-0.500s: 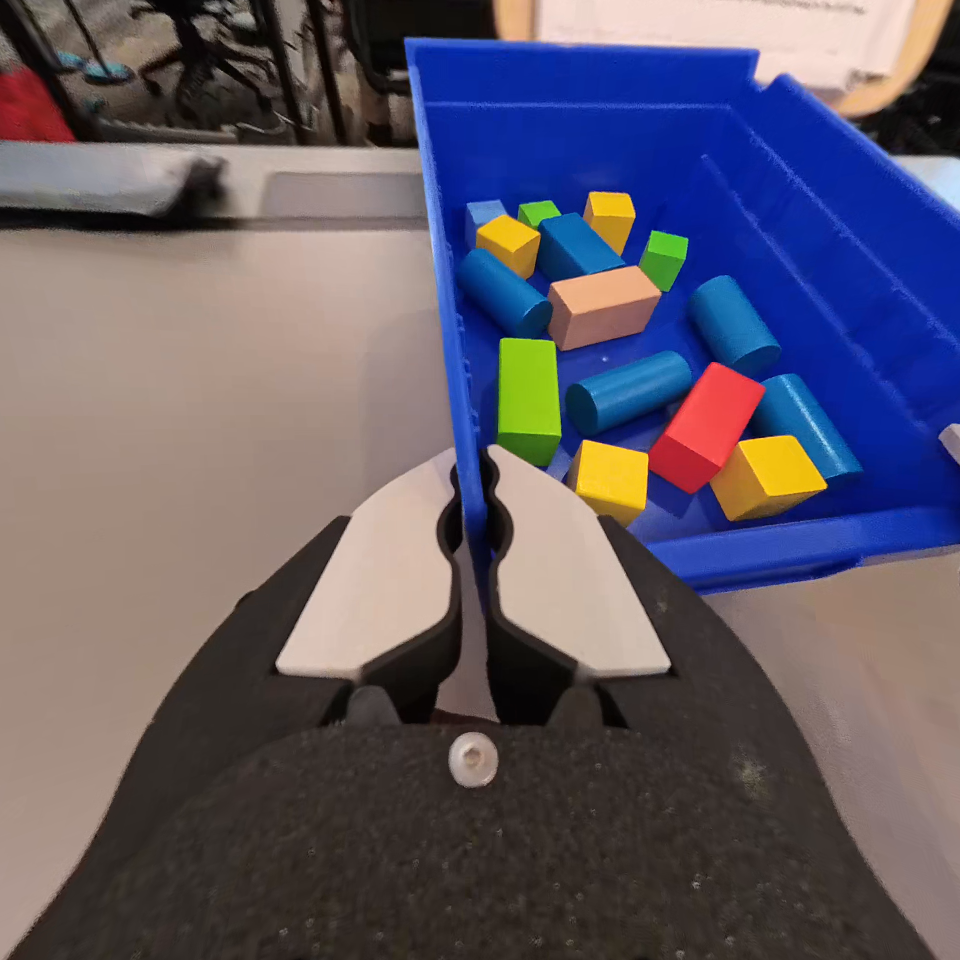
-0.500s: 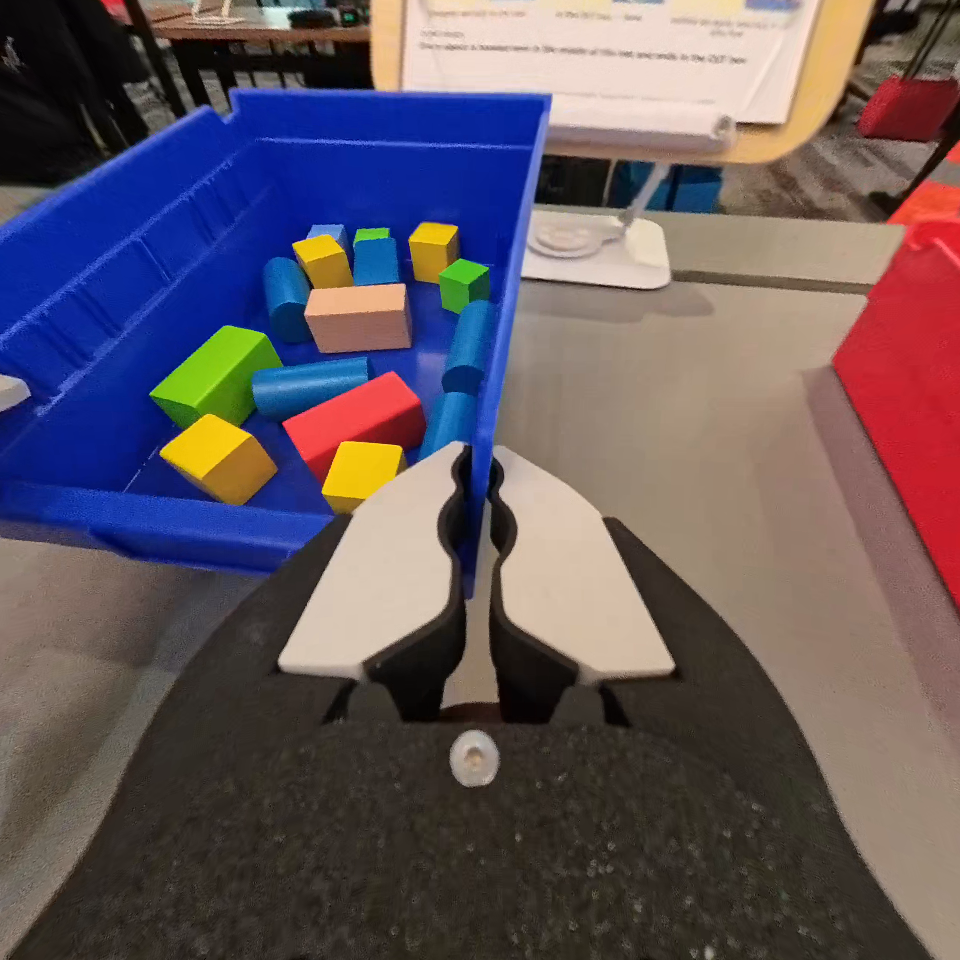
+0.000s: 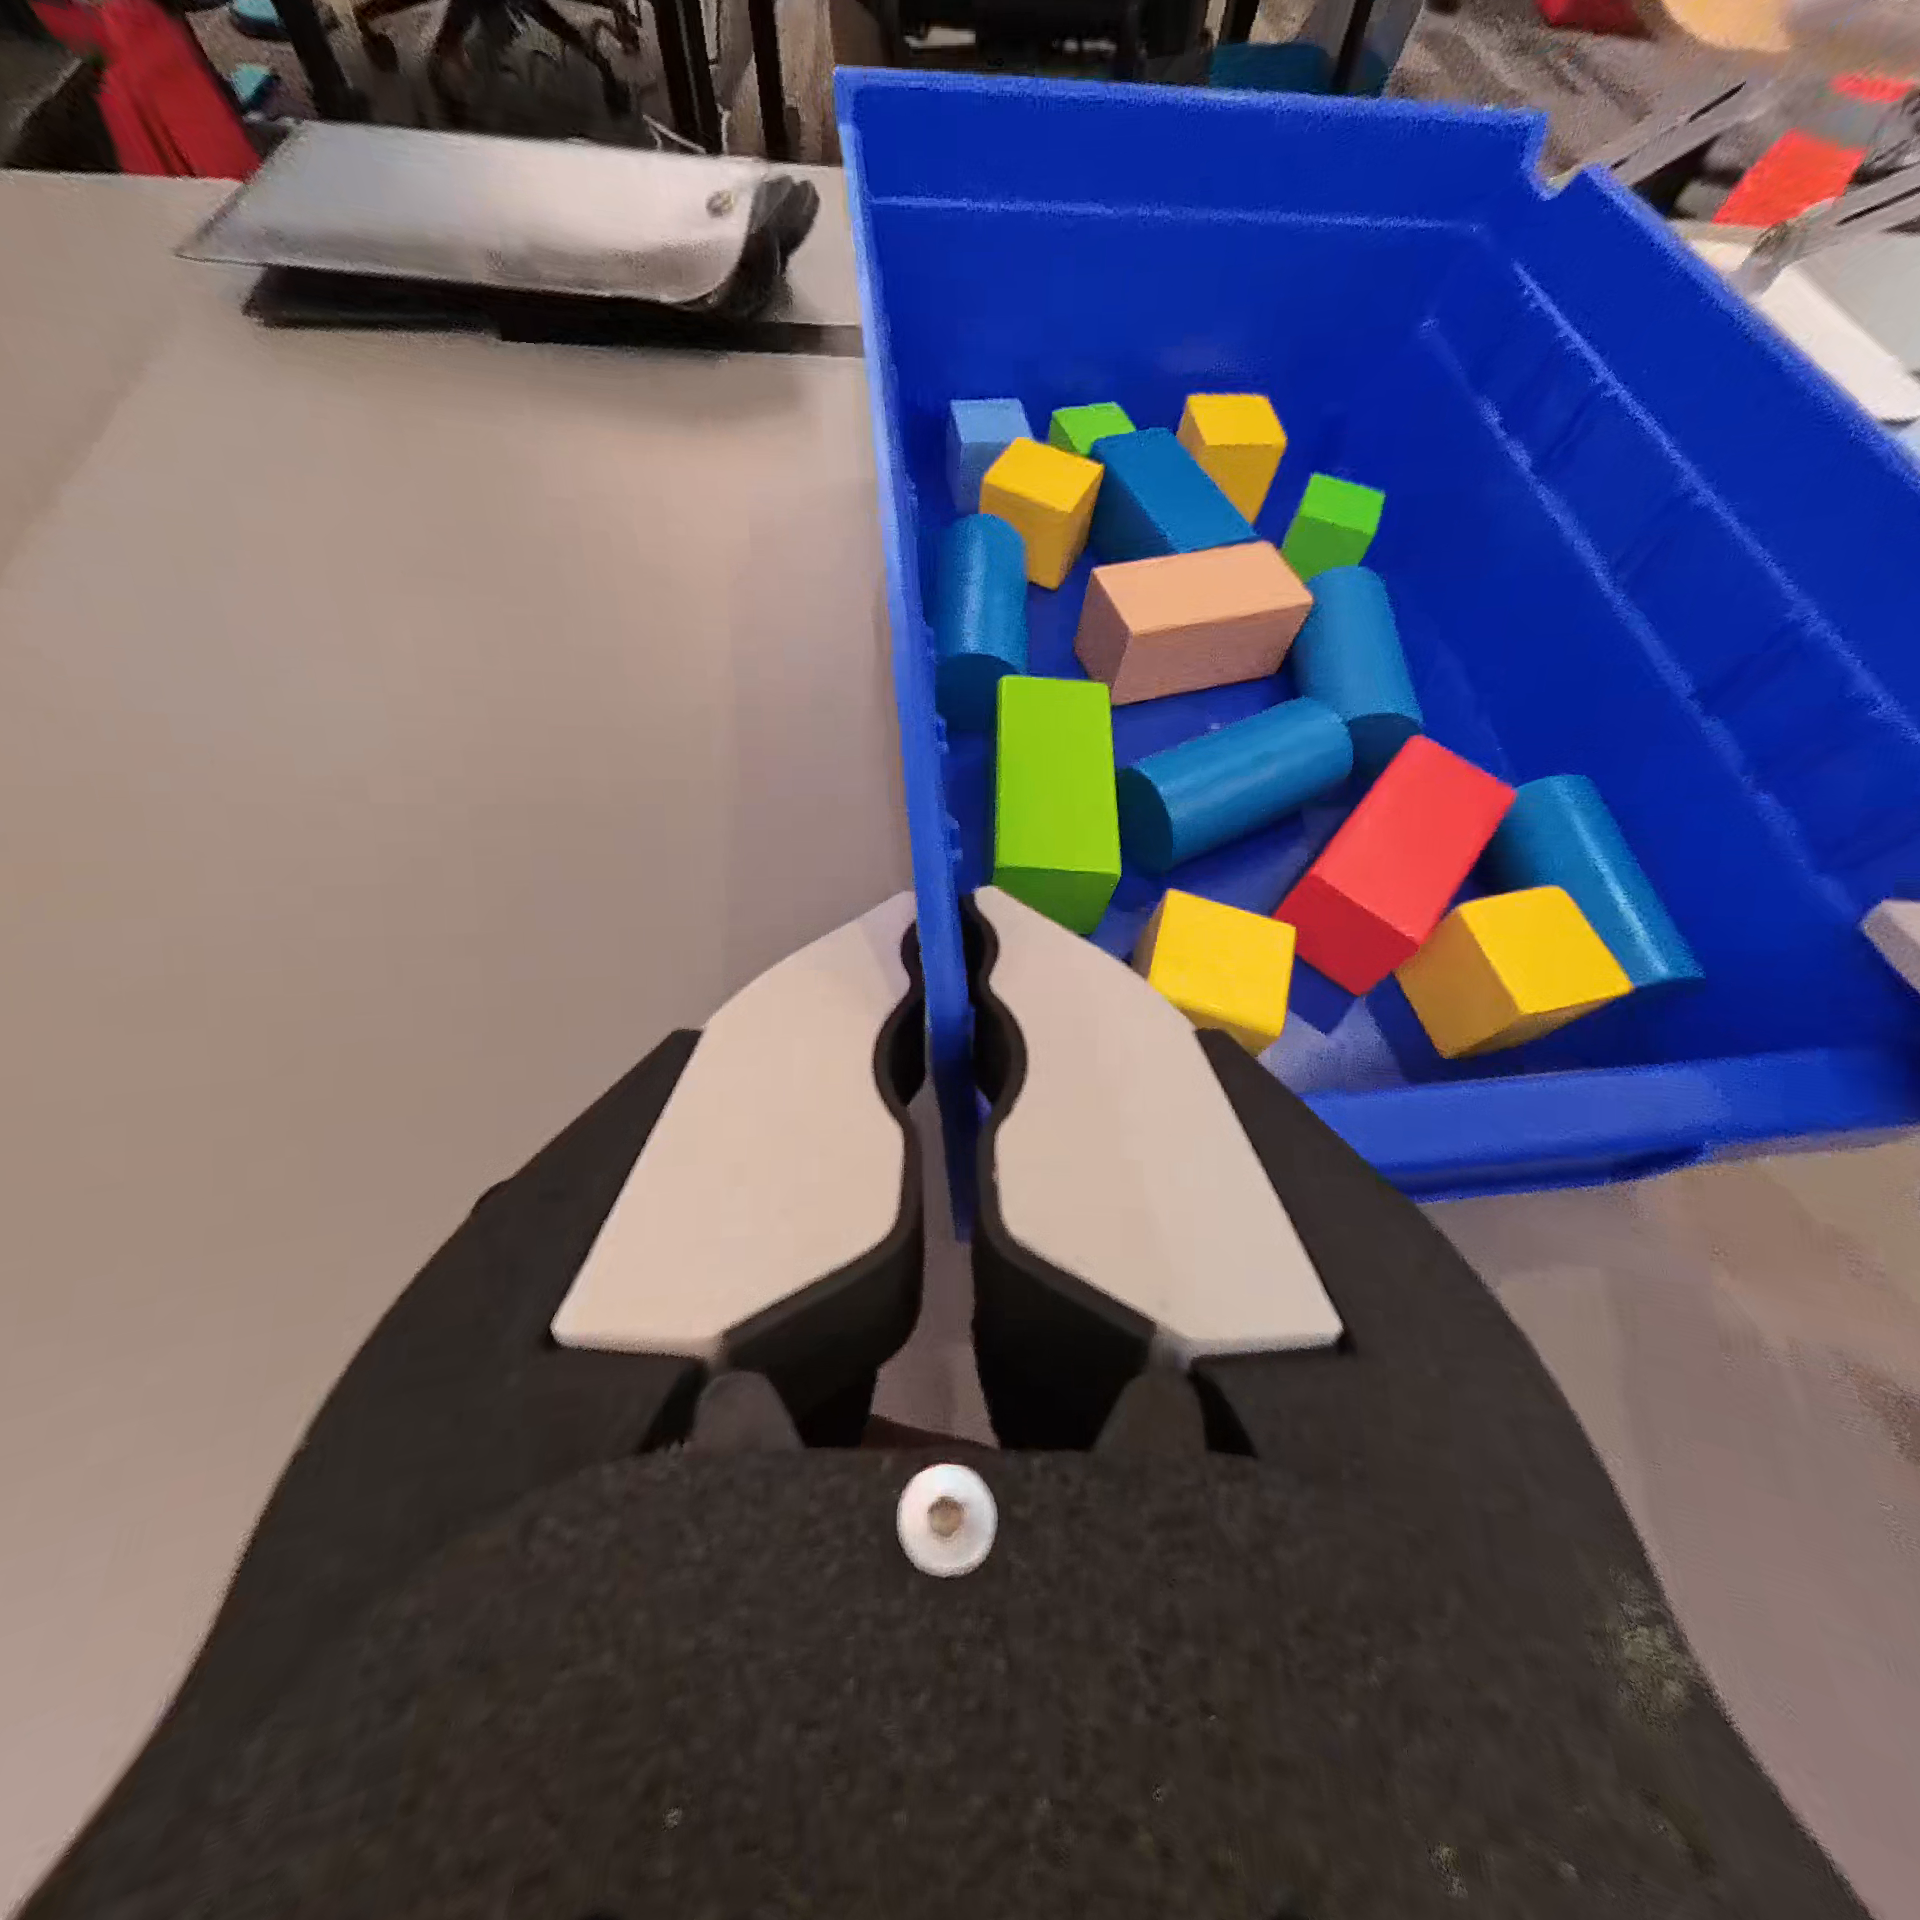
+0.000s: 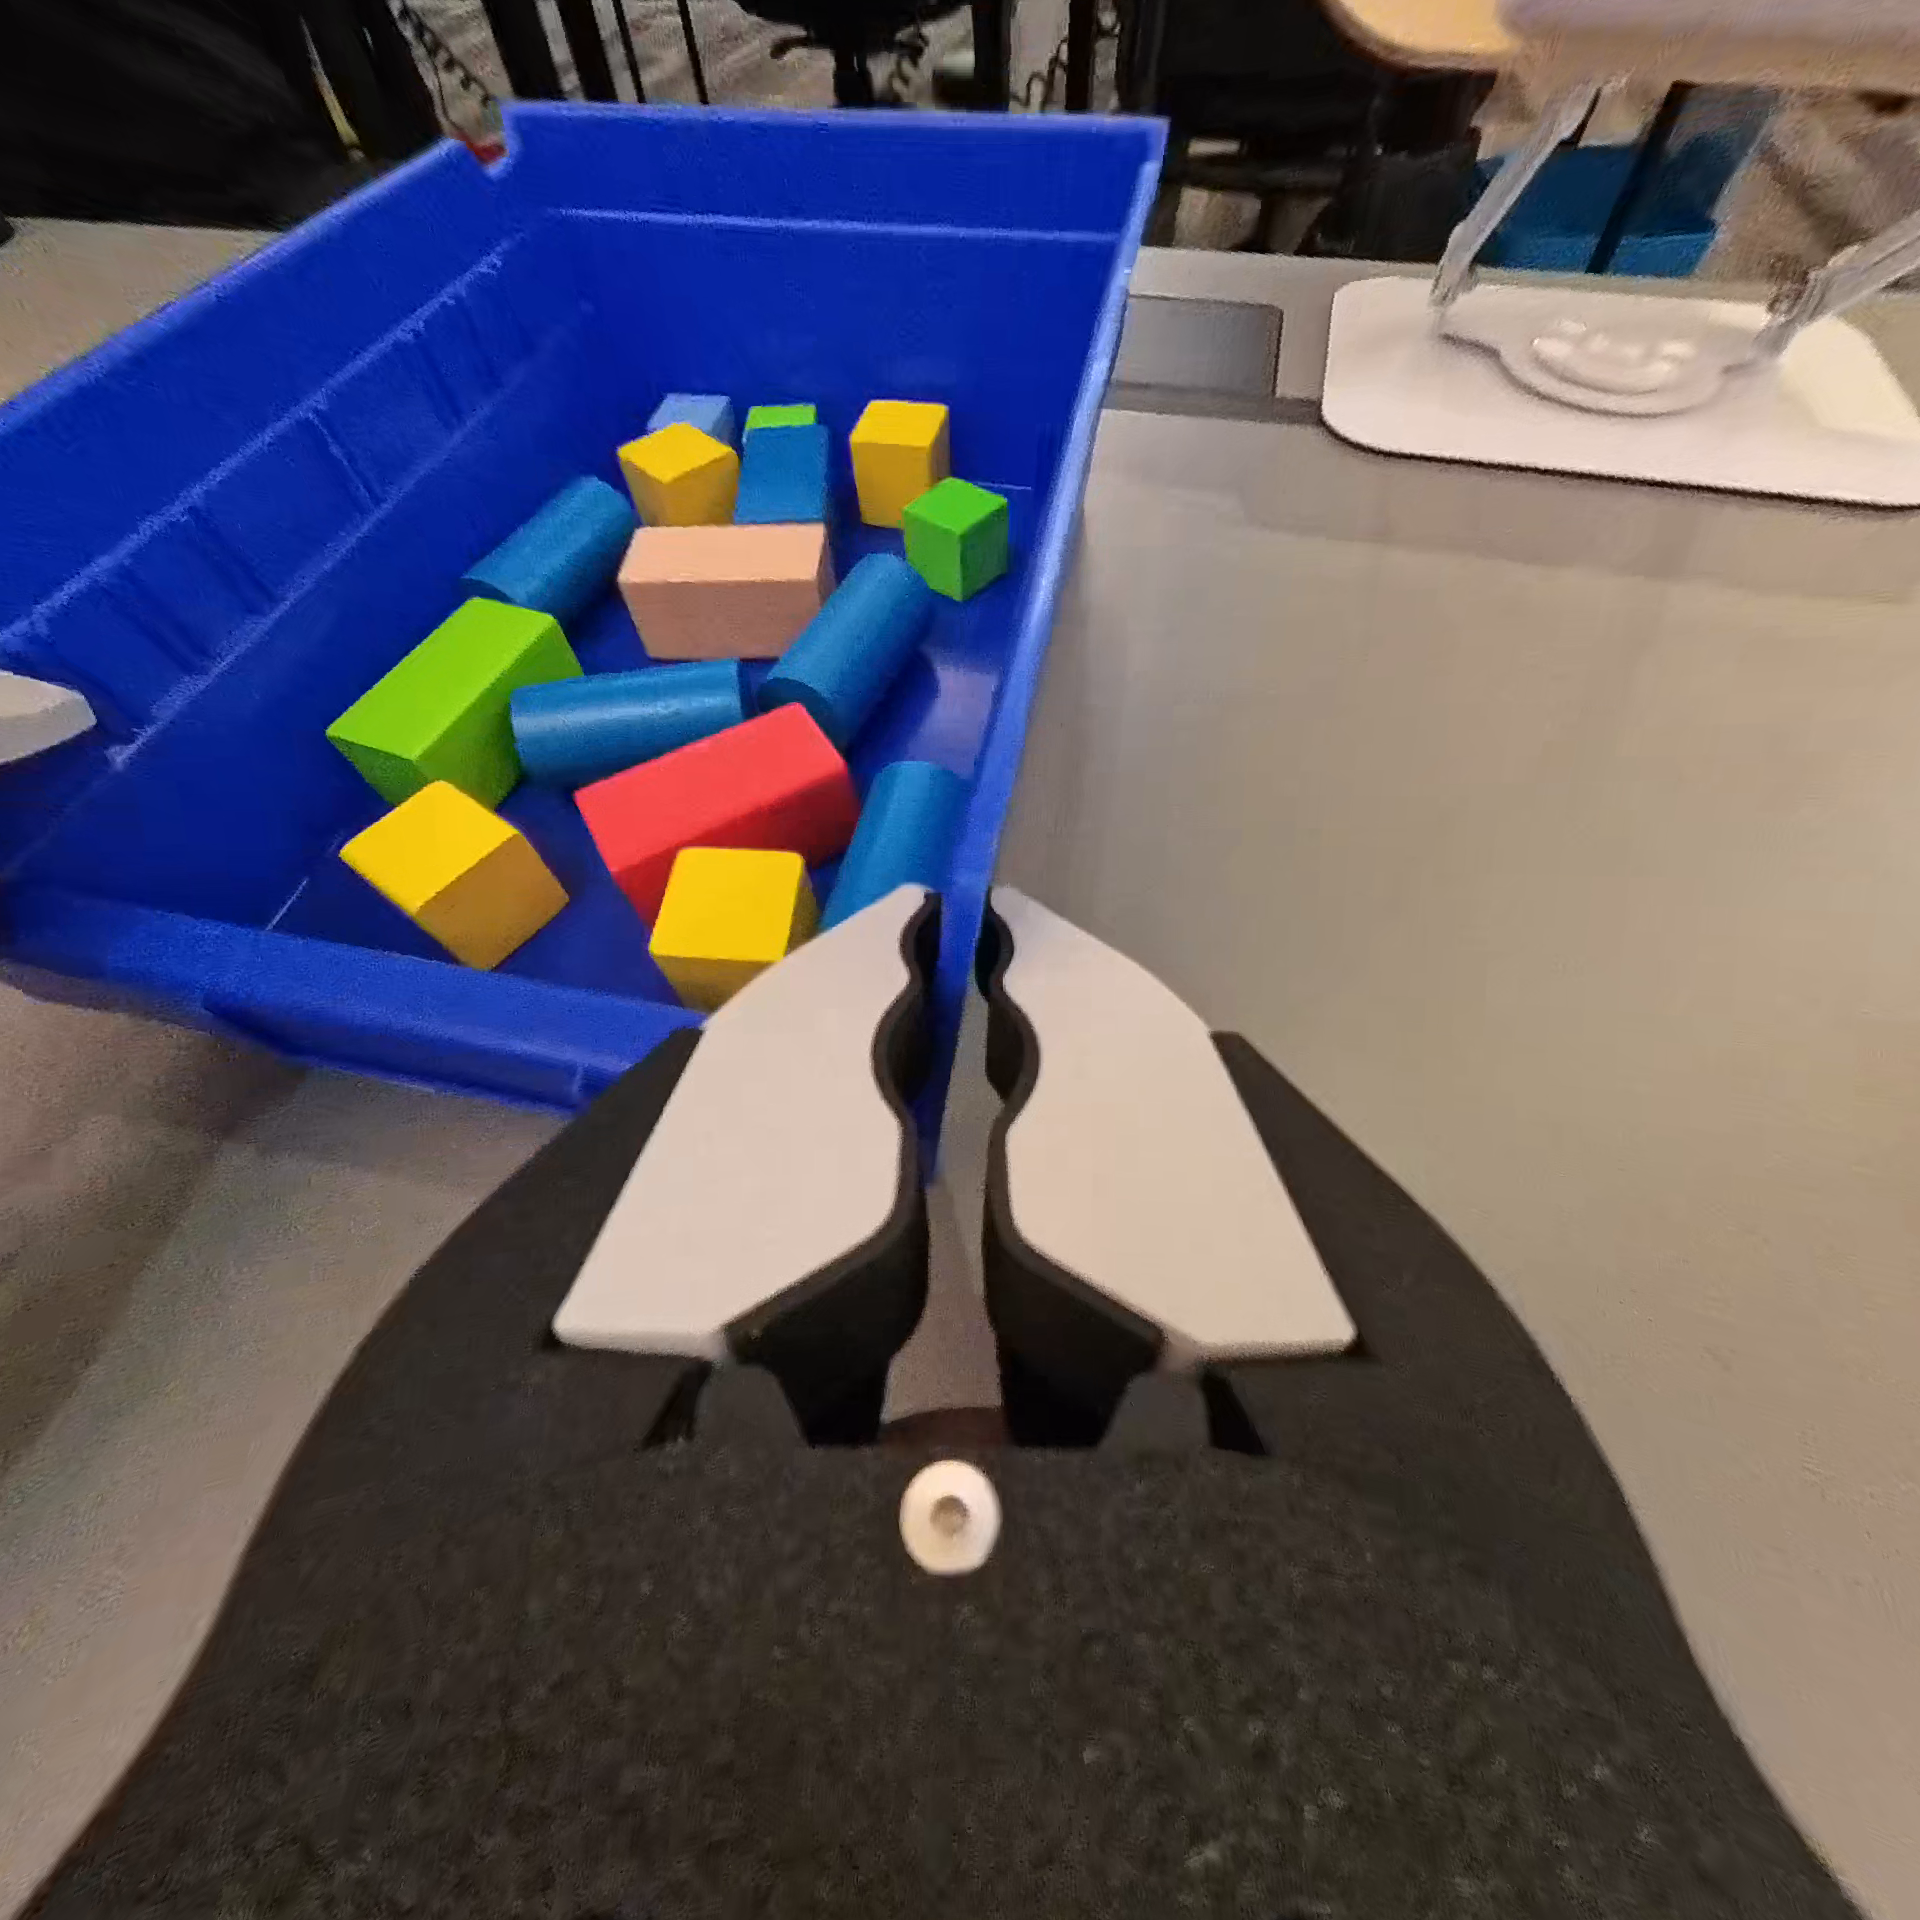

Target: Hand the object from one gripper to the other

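Left claw [image 3: 943, 935] and right claw [image 4: 961, 914] each clamp a side wall of the blue bin [image 3: 1662, 436]; stiff plastic, block-laden, likely heavy; grip the walls.

Place: an office or lab-style workroom, set up for table-top trials.
Work surface: a broad, plain grey table [image 3: 416, 727] fills the left half of the left wrist view and the right half of the right wrist view.
Sorting gear: a blue plastic bin [image 4: 831, 260] of the stock-room kind, holding coloured wooden blocks [image 4: 717, 790].
Desk items: a grey pouch [image 3: 499, 223] in the upper left of the left wrist view; a white stand base [image 4: 1621, 395] with a clear holder in the upper right of the right wrist view.
Background: dark chair and table legs [image 3: 717, 73] along the top edge; carpeted floor, blurred.
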Tool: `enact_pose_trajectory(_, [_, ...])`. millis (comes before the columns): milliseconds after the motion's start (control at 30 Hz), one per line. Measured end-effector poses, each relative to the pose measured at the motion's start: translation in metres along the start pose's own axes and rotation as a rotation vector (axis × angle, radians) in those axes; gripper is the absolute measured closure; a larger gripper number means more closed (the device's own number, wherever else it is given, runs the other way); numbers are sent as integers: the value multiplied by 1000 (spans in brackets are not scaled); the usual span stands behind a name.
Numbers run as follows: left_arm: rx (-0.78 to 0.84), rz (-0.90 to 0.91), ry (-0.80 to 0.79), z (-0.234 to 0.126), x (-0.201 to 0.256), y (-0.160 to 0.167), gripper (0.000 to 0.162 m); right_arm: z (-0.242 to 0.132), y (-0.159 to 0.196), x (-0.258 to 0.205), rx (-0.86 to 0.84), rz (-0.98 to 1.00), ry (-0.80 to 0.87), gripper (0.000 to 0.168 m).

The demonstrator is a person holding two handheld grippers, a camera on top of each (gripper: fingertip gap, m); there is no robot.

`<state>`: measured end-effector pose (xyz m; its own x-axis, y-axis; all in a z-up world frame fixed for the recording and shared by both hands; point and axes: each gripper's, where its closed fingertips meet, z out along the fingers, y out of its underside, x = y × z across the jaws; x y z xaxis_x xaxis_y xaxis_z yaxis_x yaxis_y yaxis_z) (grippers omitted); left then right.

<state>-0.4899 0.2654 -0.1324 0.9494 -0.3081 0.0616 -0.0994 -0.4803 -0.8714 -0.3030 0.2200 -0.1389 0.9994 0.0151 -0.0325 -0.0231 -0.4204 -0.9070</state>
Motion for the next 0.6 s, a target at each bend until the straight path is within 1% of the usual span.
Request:
enact_pose_trajectory(100, [-4, -5, -11, 0, -1, 0, 159, 0, 0, -1, -16, 8, -23, 161])
enact_pose_trajectory(200, [-1, -70, 9, -3, -2, -2, 158, -7, -1, -4, -28, 10, -131, 158])
enact_pose_trajectory(267, [38, -78, -24, -14, -6, -13, 137, -26, -6, 0, 11, 6, -211, 151])
enact_pose_trajectory(300, [73, -73, -45, -24, -7, -21, 136, -39, -10, 5, 31, -21, -238, 147])
enact_pose_trajectory(367, [137, -51, -42, -46, 0, -36, 131, -68, -18, 23, 65, -102, -286, 147])
enact_pose_trajectory(467, [170, -25, -4, -71, 26, -47, 119, -111, -31, 78, 140, -187, -272, 143])
enact_pose_trajectory(533, [164, -13, 48, -83, 54, -46, 117, -139, -34, 129, 169, -164, -265, 141])
enact_pose_trajectory(600, [120, 2, 57, -91, 79, -33, 117, -162, -28, 193, 170, -102, -226, 137])
